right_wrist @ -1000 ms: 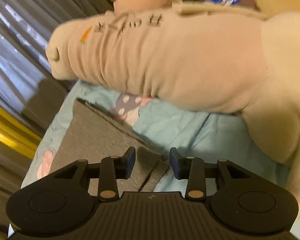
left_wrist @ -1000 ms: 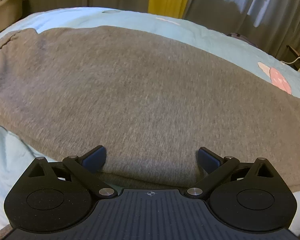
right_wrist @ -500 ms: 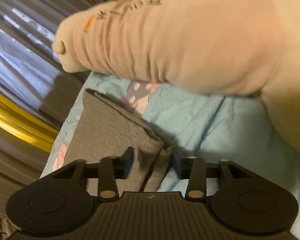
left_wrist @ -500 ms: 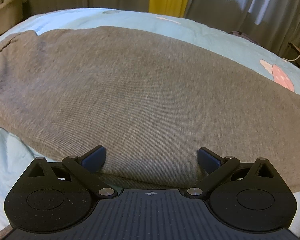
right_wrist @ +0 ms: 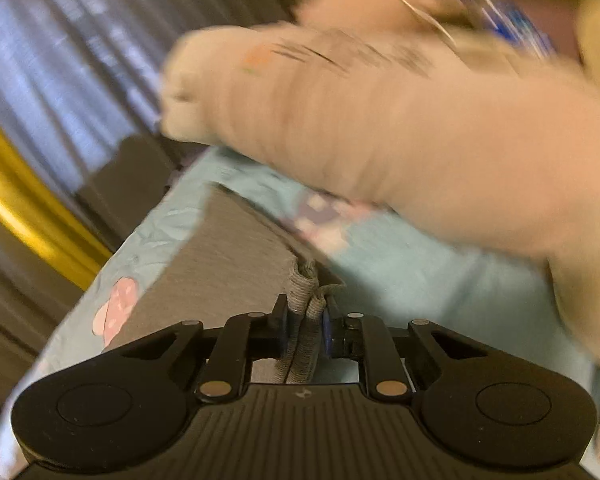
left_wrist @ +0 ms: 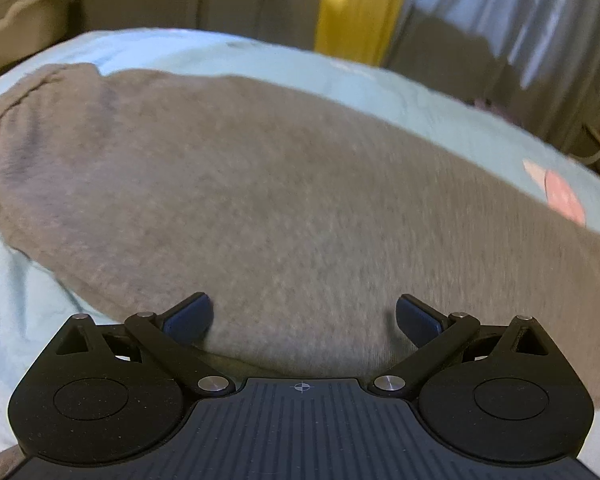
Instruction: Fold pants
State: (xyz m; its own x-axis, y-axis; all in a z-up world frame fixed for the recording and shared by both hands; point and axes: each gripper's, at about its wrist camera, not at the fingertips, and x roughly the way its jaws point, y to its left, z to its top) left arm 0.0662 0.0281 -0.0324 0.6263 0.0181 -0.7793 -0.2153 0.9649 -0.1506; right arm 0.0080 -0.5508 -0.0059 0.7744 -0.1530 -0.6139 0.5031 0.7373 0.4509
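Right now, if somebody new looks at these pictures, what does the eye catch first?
First, the grey pants spread wide over the light blue bedsheet, with the left claw open above their near edge. Next, the right claw shut on a bunched cuff, beneath a big beige plush toy.

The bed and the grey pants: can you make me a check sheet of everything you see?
Surface: light blue bedsheet with pink cartoon prints.
Job's things: grey pants spread flat on it.
Clutter: big beige plush toy beside the pants.
Grippers: left hand-held gripper open over the pants; right hand-held gripper shut on bunched pants edge.
Cables: nothing seen clearly.
Surroundings: grey curtains, yellow curtain strip.
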